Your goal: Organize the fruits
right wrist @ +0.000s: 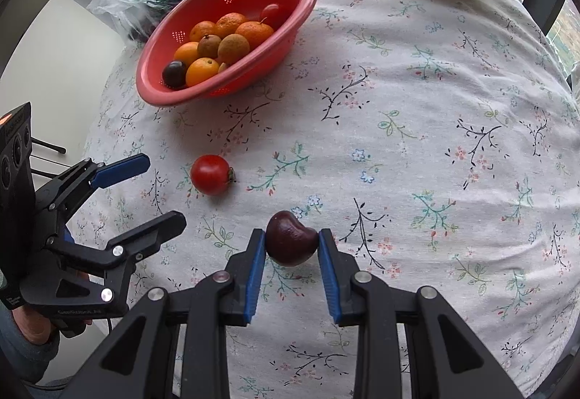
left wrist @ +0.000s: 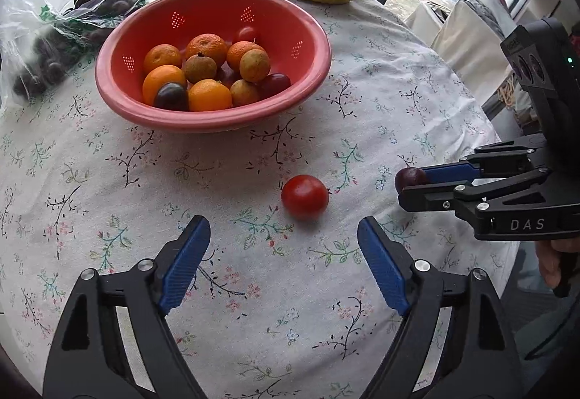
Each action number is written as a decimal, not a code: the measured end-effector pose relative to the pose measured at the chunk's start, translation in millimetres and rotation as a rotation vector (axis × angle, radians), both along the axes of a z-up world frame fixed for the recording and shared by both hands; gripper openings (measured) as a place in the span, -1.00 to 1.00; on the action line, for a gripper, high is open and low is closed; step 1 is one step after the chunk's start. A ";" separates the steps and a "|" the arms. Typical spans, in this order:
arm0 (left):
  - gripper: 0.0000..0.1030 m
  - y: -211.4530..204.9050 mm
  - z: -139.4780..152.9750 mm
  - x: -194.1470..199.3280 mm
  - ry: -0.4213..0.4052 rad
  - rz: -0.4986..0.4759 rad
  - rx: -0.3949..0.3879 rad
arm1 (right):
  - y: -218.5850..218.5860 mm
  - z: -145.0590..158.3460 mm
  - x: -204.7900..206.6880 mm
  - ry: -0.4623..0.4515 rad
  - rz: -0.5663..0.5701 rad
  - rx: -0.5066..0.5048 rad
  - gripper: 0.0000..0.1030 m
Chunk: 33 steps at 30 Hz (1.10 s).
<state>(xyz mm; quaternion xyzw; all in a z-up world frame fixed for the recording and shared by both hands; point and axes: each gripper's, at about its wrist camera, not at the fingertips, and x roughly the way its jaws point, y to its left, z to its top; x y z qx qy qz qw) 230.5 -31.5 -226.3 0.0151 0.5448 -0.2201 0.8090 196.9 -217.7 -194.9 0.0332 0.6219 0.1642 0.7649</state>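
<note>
We are pinching a cherry point(right wrist: 292, 238) in the right gripper point(right wrist: 291, 243), lifted for sorting, while the left gripper point(left wrist: 282, 246) is hanging spread behind the tomato point(left wrist: 305, 196) (likely next); colander point(left wrist: 145, 108) beyond.

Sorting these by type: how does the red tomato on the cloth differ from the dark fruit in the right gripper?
The tomato is bright red and round; the cherry is dark maroon and heart-shaped. The tomato lies free on the tablecloth; the cherry is clamped in the right gripper. The tomato looks larger. Both are smooth and glossy.

High-rise home: floral tablecloth point(left wrist: 253, 159), fruit colander point(left wrist: 214, 119)
</note>
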 end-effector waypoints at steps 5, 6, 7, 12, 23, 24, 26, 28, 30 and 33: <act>0.60 -13.1 -12.2 13.6 0.020 -0.032 0.006 | -7.3 -1.0 0.3 0.001 -0.019 -0.004 -0.38; 0.58 -14.3 -13.9 15.7 0.020 -0.033 0.008 | -9.0 -1.3 0.5 0.002 -0.024 -0.004 -0.38; 0.40 -15.3 -15.7 17.6 0.021 -0.034 0.008 | -10.8 -1.6 0.3 0.003 -0.028 -0.005 -0.38; -0.13 -22.8 -25.0 21.0 0.036 -0.061 0.023 | -16.5 -4.0 0.0 0.011 -0.045 -0.006 -0.38; -0.40 -22.5 -27.3 20.3 0.018 -0.057 0.017 | -13.7 -4.5 0.9 0.013 -0.035 -0.006 -0.38; -0.40 -20.4 -26.8 19.4 0.018 -0.053 0.014 | -14.2 -4.4 0.2 0.013 -0.036 -0.006 -0.38; -0.40 -18.3 -24.9 17.2 0.020 -0.043 0.004 | -14.2 -3.5 0.2 0.011 -0.037 -0.004 -0.38; -0.40 -14.5 -19.7 13.7 0.014 -0.036 -0.006 | -14.0 -2.1 0.6 0.006 -0.037 -0.002 -0.38; -0.40 -7.8 -10.7 9.5 0.004 -0.019 -0.023 | -14.1 -0.2 1.9 0.000 -0.037 0.000 -0.38; -0.40 4.4 5.9 4.9 -0.012 0.023 -0.054 | -17.1 3.9 4.6 -0.010 -0.046 0.006 -0.38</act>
